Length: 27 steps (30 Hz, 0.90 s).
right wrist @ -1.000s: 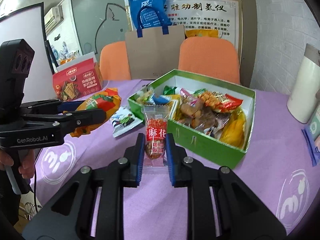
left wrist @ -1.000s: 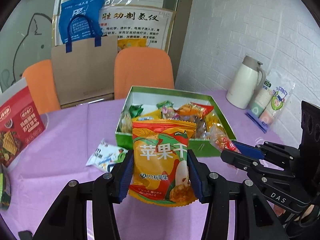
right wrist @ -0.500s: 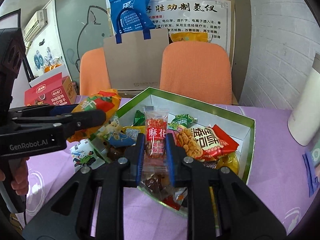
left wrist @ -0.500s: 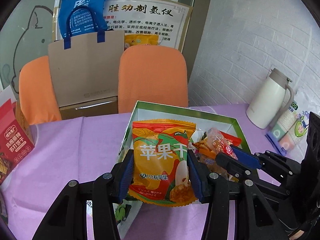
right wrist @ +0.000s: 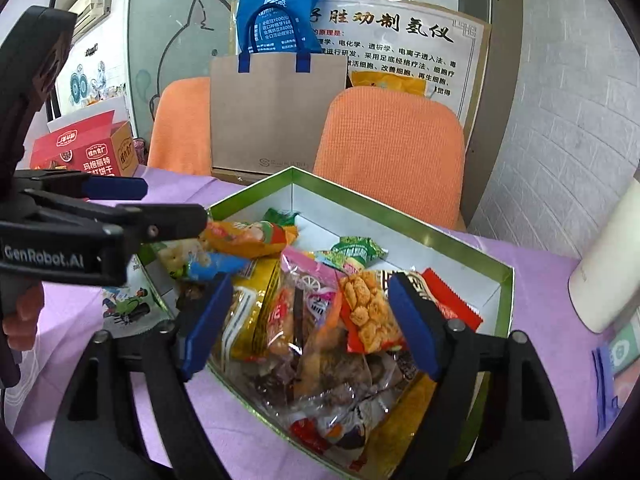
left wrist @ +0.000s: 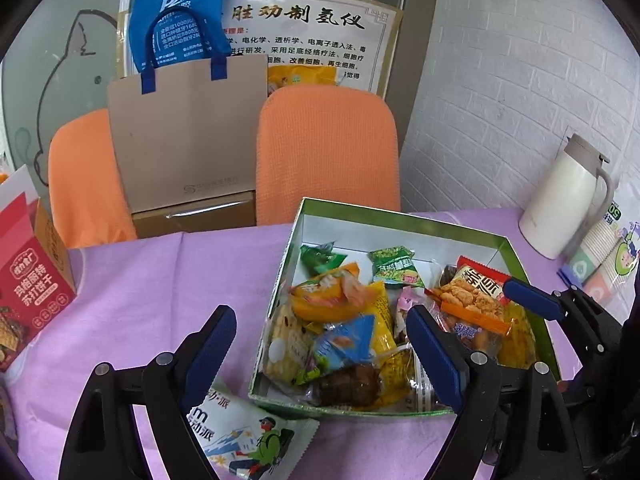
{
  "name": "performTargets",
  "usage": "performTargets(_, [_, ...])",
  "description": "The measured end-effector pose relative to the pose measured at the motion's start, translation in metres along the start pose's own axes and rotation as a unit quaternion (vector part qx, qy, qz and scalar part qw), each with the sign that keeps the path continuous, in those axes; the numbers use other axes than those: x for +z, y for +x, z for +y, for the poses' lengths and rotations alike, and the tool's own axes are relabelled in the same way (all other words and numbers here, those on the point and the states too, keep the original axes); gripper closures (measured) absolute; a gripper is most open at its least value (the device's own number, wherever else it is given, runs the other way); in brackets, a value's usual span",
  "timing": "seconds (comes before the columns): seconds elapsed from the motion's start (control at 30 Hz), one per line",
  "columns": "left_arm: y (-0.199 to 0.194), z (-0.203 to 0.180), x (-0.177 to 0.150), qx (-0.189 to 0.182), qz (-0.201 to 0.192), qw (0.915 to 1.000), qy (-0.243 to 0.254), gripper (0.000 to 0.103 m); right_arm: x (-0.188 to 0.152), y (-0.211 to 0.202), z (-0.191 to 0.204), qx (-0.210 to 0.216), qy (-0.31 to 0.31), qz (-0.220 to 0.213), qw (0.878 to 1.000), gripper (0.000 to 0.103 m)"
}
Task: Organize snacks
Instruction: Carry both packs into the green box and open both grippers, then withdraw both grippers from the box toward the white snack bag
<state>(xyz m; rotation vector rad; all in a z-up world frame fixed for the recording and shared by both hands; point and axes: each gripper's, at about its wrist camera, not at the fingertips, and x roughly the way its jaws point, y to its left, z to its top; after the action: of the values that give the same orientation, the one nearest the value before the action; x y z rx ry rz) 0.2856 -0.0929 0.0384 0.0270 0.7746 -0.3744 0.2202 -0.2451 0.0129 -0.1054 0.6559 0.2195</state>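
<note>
Both pairs of tongs hang over the green snack box (left wrist: 394,222), and both stand spread wide with nothing between their blue pads. The left tongs (left wrist: 324,344) straddle the box's near left corner, one finger outside over the purple worktop (left wrist: 160,280), the other above the packets inside. The right tongs (right wrist: 310,324) hover over the near half of the heap. The orange dried-apple bag (right wrist: 250,238) lies on top of the pile at the left side of the box, and the clear twist-snack packet (right wrist: 280,320) rests among the wrappers between the right tongs' fingers. A white sports-print packet (left wrist: 248,436) lies on the worktop just outside the box's near left corner. A red biscuit carton (left wrist: 28,288) stands far left; a white thermos jug (left wrist: 564,204) stands right of the box.
</note>
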Motion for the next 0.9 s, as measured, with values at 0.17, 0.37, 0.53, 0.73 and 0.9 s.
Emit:
performTargets(0.17, [-0.020, -0.002, -0.005, 0.005, -0.006, 0.9999, 0.008, 0.014, -0.001, -0.016, 0.002, 0.003, 0.010, 0.000, 1.000, 0.021])
performTargets(0.37, [-0.053, 0.000, -0.017, 0.010, -0.012, 0.9998, 0.010, 0.014, 0.000, -0.051, 0.010, 0.010, 0.019, -0.012, 1.000, 0.018])
performTargets(0.53, [-0.081, 0.010, -0.035, 0.008, -0.016, 0.9998, 0.000, 0.013, -0.006, -0.083, 0.021, 0.009, 0.027, -0.016, 0.999, 0.010])
performTargets(0.73, [-0.086, 0.031, -0.064, 0.028, 0.000, 0.9995, -0.011, 0.008, -0.032, -0.104, 0.034, 0.030, 0.038, 0.002, 0.999, 0.009])
performTargets(0.9, [-0.071, 0.056, -0.079, 0.022, 0.029, 0.9987, -0.036, 0.008, -0.052, -0.097, 0.043, 0.045, 0.054, 0.033, 0.997, 0.009])
